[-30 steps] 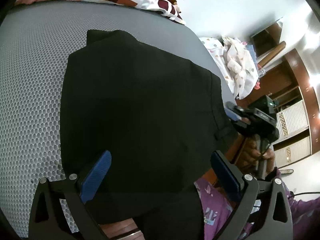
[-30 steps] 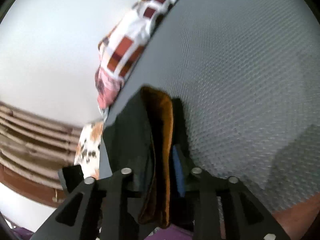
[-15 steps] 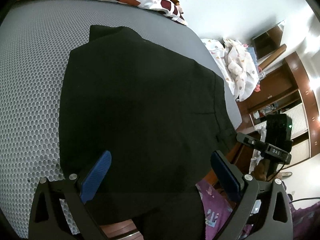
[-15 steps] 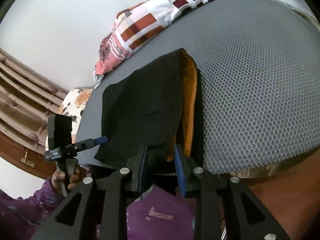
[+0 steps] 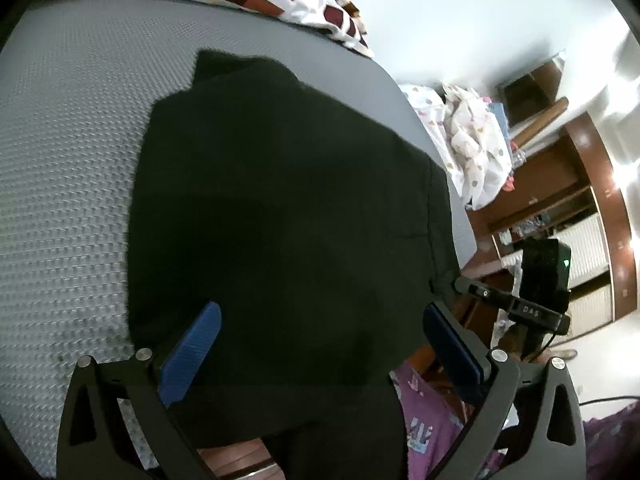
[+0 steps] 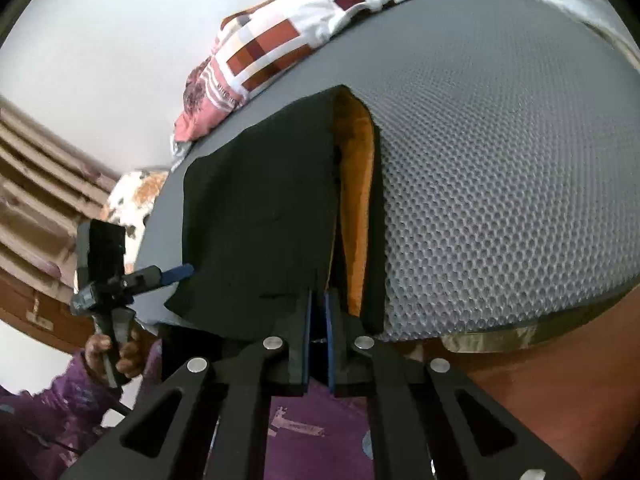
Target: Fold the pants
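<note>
I see the black pants (image 5: 280,216) lying folded on the grey mesh mattress (image 5: 68,168), their near edge hanging over the bed's front side toward me. Through the right wrist camera an orange lining (image 6: 356,208) shows along the right edge of the pants, between the upper and lower layers.

My left gripper (image 5: 320,356) stands wide, its blue pads (image 5: 192,352) spread over the near part of the pants without pressing on them. In the other camera it sits at the left corner of the pants, held by a hand (image 6: 116,352) in a purple sleeve.

My right gripper (image 6: 318,320) has just been closing; its two blue pads are nearly together at the near edge of the pants, right where the black cloth meets the lining. The fingertips are dark against dark cloth, so I cannot tell whether an edge of fabric is caught between them.

A patchwork pillow (image 6: 280,48) lies at the far end of the mattress, and a crumpled white spotted cloth (image 5: 472,148) sits beyond its right side.
</note>
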A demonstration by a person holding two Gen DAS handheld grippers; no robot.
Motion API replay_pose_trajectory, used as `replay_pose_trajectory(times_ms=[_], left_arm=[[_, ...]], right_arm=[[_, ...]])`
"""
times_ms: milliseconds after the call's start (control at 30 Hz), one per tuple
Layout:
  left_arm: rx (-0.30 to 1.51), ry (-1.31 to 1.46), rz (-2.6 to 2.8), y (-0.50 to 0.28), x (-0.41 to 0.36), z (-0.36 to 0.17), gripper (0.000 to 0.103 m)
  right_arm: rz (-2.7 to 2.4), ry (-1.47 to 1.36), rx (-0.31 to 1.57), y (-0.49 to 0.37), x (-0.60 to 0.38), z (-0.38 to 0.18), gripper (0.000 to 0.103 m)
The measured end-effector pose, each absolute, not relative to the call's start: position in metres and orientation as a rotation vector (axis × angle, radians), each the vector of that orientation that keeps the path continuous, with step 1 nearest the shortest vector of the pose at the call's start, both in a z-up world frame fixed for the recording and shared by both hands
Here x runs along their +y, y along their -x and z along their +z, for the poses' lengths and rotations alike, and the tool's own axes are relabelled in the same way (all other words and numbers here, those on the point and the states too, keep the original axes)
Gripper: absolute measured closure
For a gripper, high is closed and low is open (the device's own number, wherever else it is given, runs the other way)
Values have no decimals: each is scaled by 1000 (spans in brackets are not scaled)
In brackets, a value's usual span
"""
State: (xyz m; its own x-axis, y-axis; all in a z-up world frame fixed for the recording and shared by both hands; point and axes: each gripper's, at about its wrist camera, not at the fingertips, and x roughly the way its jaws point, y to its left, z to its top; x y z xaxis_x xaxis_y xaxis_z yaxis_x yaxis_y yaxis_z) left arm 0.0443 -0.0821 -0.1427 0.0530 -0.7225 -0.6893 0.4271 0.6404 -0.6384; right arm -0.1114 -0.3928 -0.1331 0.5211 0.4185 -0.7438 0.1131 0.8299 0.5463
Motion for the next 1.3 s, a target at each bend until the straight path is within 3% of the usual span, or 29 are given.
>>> replay_pose_trajectory(times_ms=[167, 367, 400, 500, 600, 800, 967, 1133, 1300], left_arm=[[1087, 361, -849, -57, -41, -109, 2], [1135, 506, -892, -80, -20, -114, 2], [1126, 517, -931, -75, -24, -116, 2], [1100, 402, -1003, -52, -57, -121, 2], [1124, 256, -1052, -32, -95, -137, 2], [1070, 126, -1045, -14, -115, -150, 2], [1079, 237, -1083, -26, -105, -157, 2], [1065, 220, -1099, -28, -101, -157, 2], [1057, 232, -1109, -31, -98, -158, 2]], right_arm=[[101, -478, 955, 107, -392, -96, 90], [329, -357, 890, 59, -338, -45, 84], [372, -357, 896, 47, -331, -42, 77], [572, -337, 956, -14, -308, -36, 40], [697, -286, 1054, -86, -281, -43, 23], [806, -319, 1413, -205, -244, -109, 22], [989, -274, 1596, -223, -196, -146, 24], [1085, -256, 1522, -228, -167, -150, 26], [1067, -687, 1263, -255, -215, -150, 27]])
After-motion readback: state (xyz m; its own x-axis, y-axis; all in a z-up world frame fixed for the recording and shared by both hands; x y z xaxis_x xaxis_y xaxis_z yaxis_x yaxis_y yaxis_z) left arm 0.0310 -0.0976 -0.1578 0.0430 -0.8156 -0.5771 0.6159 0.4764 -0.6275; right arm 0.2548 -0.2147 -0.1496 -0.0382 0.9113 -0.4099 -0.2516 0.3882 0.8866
